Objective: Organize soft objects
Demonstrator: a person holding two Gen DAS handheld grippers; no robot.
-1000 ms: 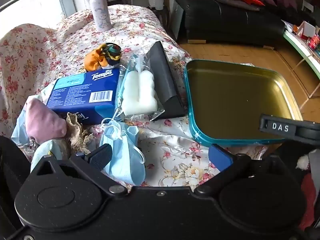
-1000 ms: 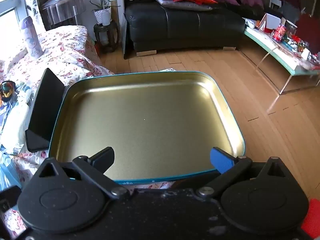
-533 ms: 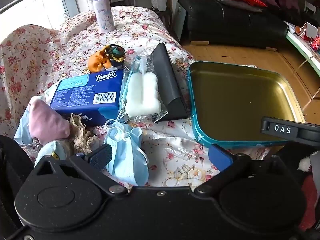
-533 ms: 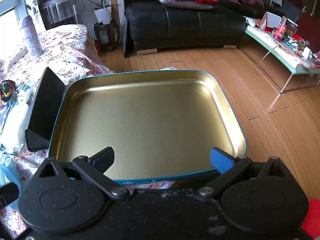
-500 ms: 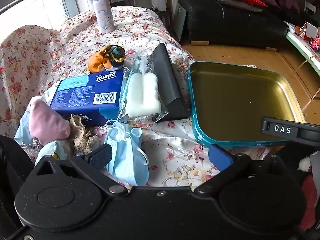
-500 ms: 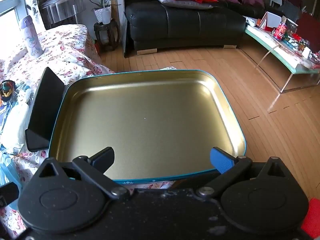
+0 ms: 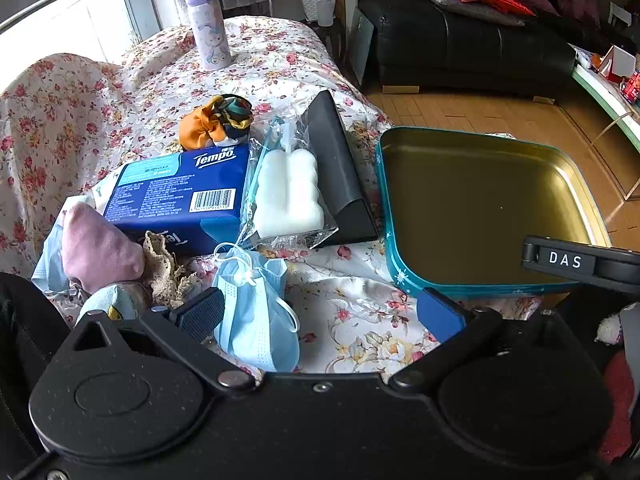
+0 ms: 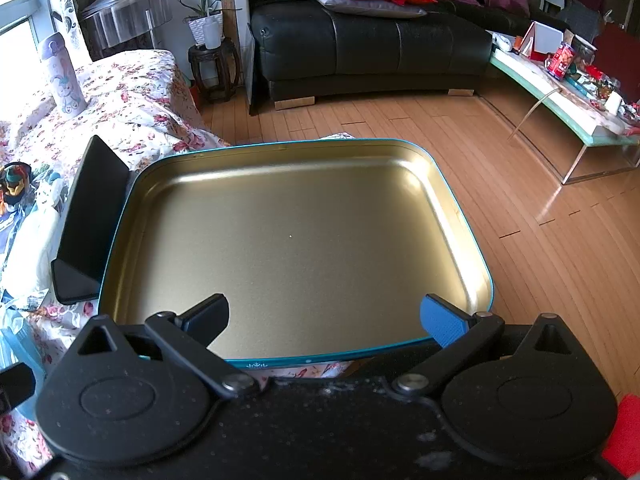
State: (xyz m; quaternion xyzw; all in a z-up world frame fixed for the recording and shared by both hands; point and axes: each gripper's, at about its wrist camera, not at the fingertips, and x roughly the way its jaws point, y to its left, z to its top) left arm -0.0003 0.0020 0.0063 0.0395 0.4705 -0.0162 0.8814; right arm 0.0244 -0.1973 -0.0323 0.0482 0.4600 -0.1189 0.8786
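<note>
Soft things lie heaped on the flowered cloth point(image 7: 120, 92) covering the counter: a blue tissue pack point(image 7: 180, 196) printed "Tempo" with a barcode on its side, a clear bag of white cotton pads point(image 7: 288, 194) just beside it, an orange and dark scrunchie point(image 7: 218, 122) behind the pack, a pink pouch point(image 7: 98, 252) and a scrap of beige lace point(image 7: 164, 268) at the pack's near corner, and a crumpled light-blue face mask point(image 7: 256, 312) nearest the camera. A black wedge-shaped stand point(image 7: 340, 176) sits between the cotton pads and an empty gold tin tray point(image 8: 288, 240) with a teal rim. A lilac bottle point(image 7: 208, 26) with a cartoon print stands upright at the far end of the cloth.

The left gripper point(image 7: 320, 312) hovers low over the near edge of the cloth, its jaws spread wide and holding nothing; the dark fingertip lies against the face mask's edge in view, though contact cannot be told. The right gripper point(image 8: 324, 318) is level over the tray's near rim, jaws likewise wide apart and empty. In the left view a black bar of the right gripper bears white letters "DAS" point(image 7: 564, 259).
</note>
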